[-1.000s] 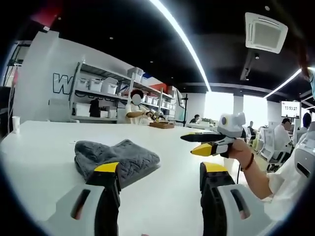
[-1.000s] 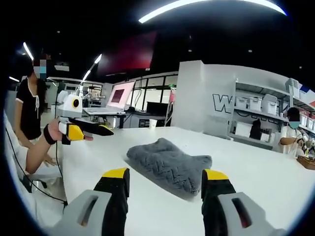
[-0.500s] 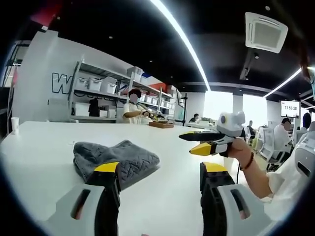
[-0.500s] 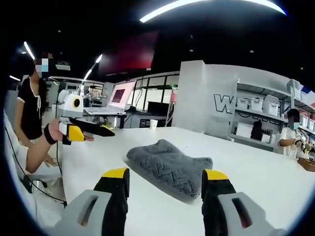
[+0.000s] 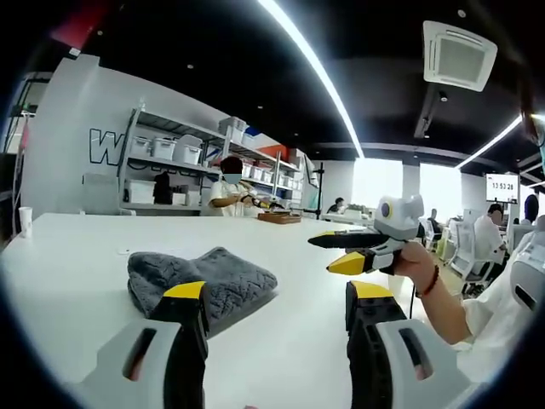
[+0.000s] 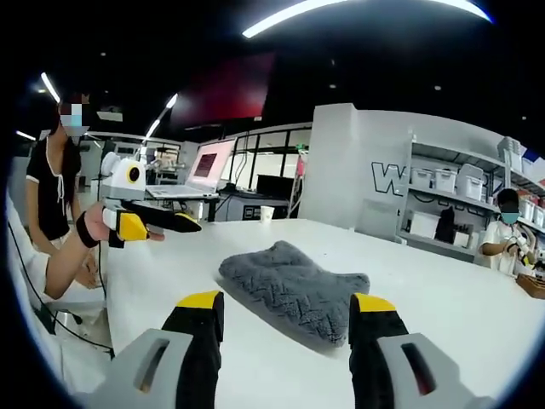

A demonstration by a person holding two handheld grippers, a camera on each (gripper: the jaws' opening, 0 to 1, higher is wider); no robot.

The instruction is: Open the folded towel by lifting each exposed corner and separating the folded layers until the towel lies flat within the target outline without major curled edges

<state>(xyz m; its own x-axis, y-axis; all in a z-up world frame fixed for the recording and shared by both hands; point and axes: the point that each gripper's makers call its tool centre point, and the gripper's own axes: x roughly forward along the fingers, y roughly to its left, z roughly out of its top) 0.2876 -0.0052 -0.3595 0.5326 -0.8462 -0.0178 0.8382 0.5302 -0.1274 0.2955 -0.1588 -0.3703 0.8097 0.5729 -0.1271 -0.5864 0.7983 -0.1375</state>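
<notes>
Folded towel (image 5: 203, 283) sits on the white table (image 5: 68, 256), lower left of centre in the left gripper view, just past my left jaw tip. In the right gripper view the same towel (image 6: 294, 290) is low centre, framed between my two jaws. It's grey, thick, folded into a squat stack, no corner lifted yet. I can't make out any target outline on the table.

My left gripper (image 5: 277, 294): jaws wide apart, nothing between them. My right gripper (image 6: 285, 308): likewise wide and empty.

Key relation: both grippers are held off the towel, pointing at it from opposite sides. The right gripper (image 5: 353, 251) appears at mid right of the left gripper view, above the table and apart from the towel. The left gripper (image 6: 149, 223) appears at mid left of the right gripper view, also apart. The towel's long axis runs roughly left-right in both pictures, so across my line of approach. I judge the right gripper squarer on, with the near fold edge centred in its jaws; the left needs to shift left to line up.

Versus the earlier frames: almost nothing. The towel looks the same, both jaw pairs at the same spread. The other gripper drifts very slightly in each view. The person by the shelves (image 5: 226, 183) has moved a little.
</notes>
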